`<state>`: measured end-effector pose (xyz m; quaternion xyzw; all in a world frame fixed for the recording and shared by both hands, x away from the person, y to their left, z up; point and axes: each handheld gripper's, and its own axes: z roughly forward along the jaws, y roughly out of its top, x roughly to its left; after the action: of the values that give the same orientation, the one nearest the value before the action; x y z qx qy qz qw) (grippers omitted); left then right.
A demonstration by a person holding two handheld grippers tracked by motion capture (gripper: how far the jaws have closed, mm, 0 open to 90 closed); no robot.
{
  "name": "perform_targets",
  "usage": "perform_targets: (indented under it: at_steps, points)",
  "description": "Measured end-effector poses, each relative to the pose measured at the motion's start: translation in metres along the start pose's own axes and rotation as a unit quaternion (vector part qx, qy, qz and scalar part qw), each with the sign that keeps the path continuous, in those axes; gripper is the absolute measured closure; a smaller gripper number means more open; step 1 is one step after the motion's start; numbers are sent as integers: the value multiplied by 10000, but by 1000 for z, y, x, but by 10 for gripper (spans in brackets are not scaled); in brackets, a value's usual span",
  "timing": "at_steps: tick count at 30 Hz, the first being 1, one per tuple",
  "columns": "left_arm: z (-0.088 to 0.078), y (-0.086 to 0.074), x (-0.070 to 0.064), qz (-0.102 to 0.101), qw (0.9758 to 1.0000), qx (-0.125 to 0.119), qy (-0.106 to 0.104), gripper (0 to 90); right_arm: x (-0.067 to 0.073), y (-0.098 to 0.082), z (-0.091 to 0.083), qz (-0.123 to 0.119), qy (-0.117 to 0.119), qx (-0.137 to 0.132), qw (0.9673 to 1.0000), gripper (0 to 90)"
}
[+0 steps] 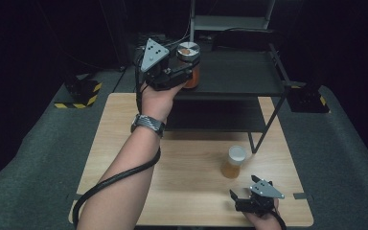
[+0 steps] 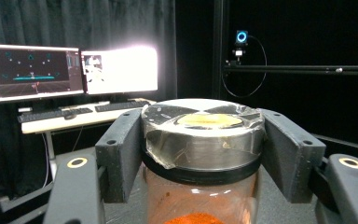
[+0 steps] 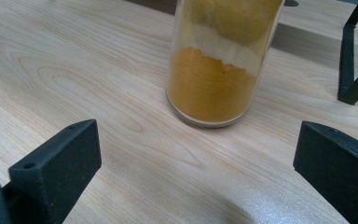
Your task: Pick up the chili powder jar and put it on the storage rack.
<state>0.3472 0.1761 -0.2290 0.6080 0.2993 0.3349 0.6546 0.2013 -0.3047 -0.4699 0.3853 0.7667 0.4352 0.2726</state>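
We see the left gripper (image 1: 182, 72) clamped on a jar (image 1: 189, 64), its two black jaws pressing on opposite sides just under the lid, so it is closed as far as the jar's width allows. The jar is a clear glass cylinder with a broad metal lid (image 2: 204, 135); a film of crinkled clear wrap or tape lies over the lid, and its top shows dark and pale wedges around a yellowish centre. Inside the jar (image 2: 200, 196) we make out an orange-red powder low down, with the glass above it empty. The jar is held upright at the level of the top of a black shelf rack (image 1: 249, 72), at its front left corner; we cannot tell whether its base touches the shelf. The right gripper (image 1: 255, 197) rests near the front right edge of the wooden table (image 1: 124, 153), its jaws spread wide with nothing between them. Just beyond it a second jar (image 1: 233, 162) stands upright on the table, near the rack's front leg: clear, with a white cap, and holding yellow-orange powder (image 3: 209, 86) in its lower part, with more powder clinging to the glass higher up.
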Motion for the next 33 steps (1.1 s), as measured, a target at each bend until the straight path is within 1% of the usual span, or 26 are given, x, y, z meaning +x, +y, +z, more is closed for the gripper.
perform_targets:
  at_steps: [3,8,19,22,28,30,31,33]
  points:
    - [2,0,2,13,10000,25,-40,348,1,0,0,-21,-5,2,10000,1]
    - [4,0,2,32,9999,87,-43,348,1,1,0,-37,-6,21,10000,1]
    - [7,-6,4,-176,9998,4,2,345,1,0,0,-28,-13,-10,10000,0]
    - [6,-7,4,-192,9998,-2,5,343,1,0,0,-35,5,1,10000,1]
    - [6,-4,4,-177,9998,34,0,336,1,0,0,-37,-3,10,10000,1]
    - [7,-3,2,-52,9999,83,32,325,1,0,0,-31,-1,13,10000,1]
    - [7,-3,2,-32,9999,99,30,317,1,1,0,-30,2,13,10000,1]
    - [7,-4,2,-102,9999,104,48,286,1,1,0,-39,4,18,10000,1]
